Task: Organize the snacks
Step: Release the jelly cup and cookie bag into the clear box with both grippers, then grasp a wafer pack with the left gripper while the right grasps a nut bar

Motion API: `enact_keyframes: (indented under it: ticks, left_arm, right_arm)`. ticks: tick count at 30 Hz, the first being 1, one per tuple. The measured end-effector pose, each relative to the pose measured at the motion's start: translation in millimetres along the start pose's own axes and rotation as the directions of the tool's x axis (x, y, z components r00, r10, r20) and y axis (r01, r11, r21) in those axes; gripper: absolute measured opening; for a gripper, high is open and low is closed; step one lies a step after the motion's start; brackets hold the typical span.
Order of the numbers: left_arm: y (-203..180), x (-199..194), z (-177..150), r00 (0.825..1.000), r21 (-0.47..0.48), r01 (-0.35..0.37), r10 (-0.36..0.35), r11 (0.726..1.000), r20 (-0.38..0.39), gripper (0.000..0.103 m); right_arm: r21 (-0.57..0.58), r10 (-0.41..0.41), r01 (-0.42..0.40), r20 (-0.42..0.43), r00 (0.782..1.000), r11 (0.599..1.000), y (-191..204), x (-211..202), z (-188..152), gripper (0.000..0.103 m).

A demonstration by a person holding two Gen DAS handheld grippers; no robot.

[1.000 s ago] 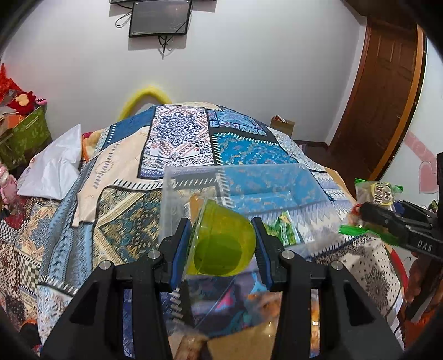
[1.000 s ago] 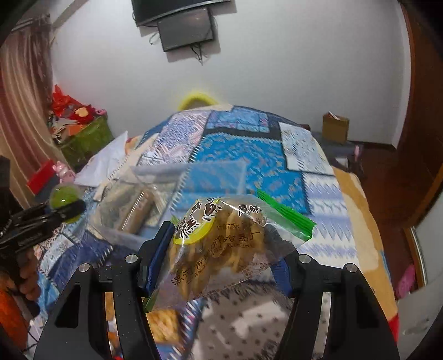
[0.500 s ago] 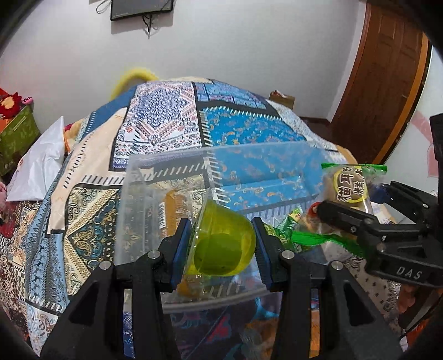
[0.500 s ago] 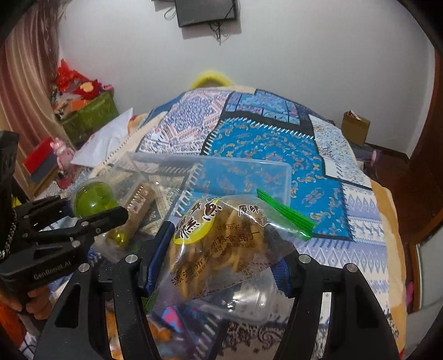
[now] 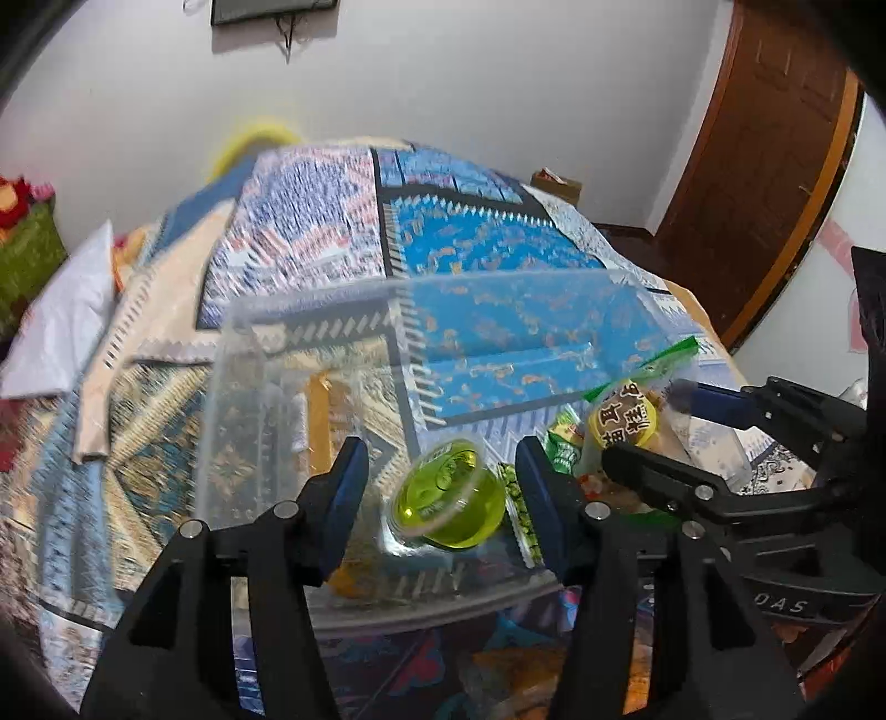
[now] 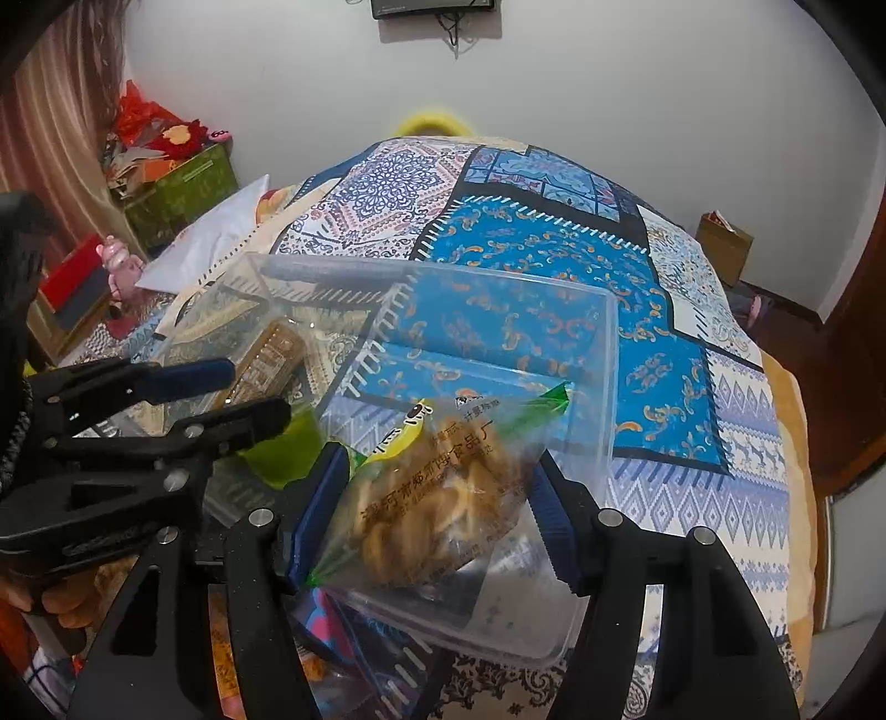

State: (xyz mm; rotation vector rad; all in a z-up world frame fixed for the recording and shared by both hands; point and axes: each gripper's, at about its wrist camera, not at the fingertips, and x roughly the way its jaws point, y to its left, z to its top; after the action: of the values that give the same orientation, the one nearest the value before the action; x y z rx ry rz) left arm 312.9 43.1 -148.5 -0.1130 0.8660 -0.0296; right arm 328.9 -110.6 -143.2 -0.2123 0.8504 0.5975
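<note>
Nearest the lens, the left gripper (image 5: 443,487) stands with its blue-padded fingers spread apart, and the green jelly cup (image 5: 449,508) lies tilted between them without touching either pad, inside the clear plastic container (image 5: 310,343). The cup is a round, glossy tub of translucent lime plastic with a sealed film lid. Just beside it, the right gripper (image 6: 437,515) is clamped on a transparent zip bag of fried twists (image 6: 443,498), a crinkled pouch with a green seal strip and a yellow label, held over the container's near rim. In the right wrist view the left gripper's black arms cross in front of the cup, hiding most of it. Deeper in the container lies a long wrapped biscuit pack (image 6: 266,360), and small green snack packets (image 5: 562,446) sit beside the cup. The container is a thin-walled rectangular box with rounded corners, resting on a patchwork bedspread (image 6: 554,243) of blue, white and beige printed panels. More wrappers lie blurred under the grippers. Farther off are a white pillow (image 6: 216,238), a green box of red toys (image 6: 183,188), a cardboard box (image 6: 722,243), a brown wooden door (image 5: 764,166) and a wall-mounted screen (image 6: 434,8).
</note>
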Motion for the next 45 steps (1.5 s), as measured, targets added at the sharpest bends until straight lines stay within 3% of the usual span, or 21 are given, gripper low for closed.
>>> enact_keyframes:
  ticks: [7,11,19,26,34,45]
  left_arm:
    - [0.9,-43.2,-0.3,0.998,0.018,-0.015,0.014,1.0,0.068,0.058]
    - [7.2,-70.4,-3.6,0.995,0.01,-0.027,0.026,1.0,0.101,0.061]
    - [24.9,-119.1,-33.9,0.988,0.024,-0.089,0.086,0.996,0.128,0.069]
    - [51.8,-125.5,-77.4,0.992,-0.025,-0.112,0.113,0.993,0.051,0.069]
    - [65.0,-102.6,-128.6,0.991,-0.047,-0.11,0.106,0.993,-0.087,0.069]
    - [73.0,-75.9,-160.1,0.983,-0.095,-0.094,0.077,0.991,-0.169,0.069]
  right_arm:
    - [0.023,-0.001,0.0,0.043,0.999,1.0,-2.4,-28.4,-3.0,0.067]
    - [0.027,-0.011,0.009,0.094,0.995,1.0,1.0,-56.4,-3.2,0.075]
    - [0.002,0.0,0.0,0.155,0.988,1.0,18.8,-96.7,-15.5,0.084]
    - [-0.011,0.012,-0.01,0.114,0.993,1.0,34.0,-100.6,-44.3,0.084]
    - [0.001,0.02,-0.02,0.013,1.0,1.0,46.2,-82.2,-80.3,0.084]
    - [0.051,0.076,-0.071,-0.104,0.992,0.996,47.2,-45.6,-99.3,0.084]
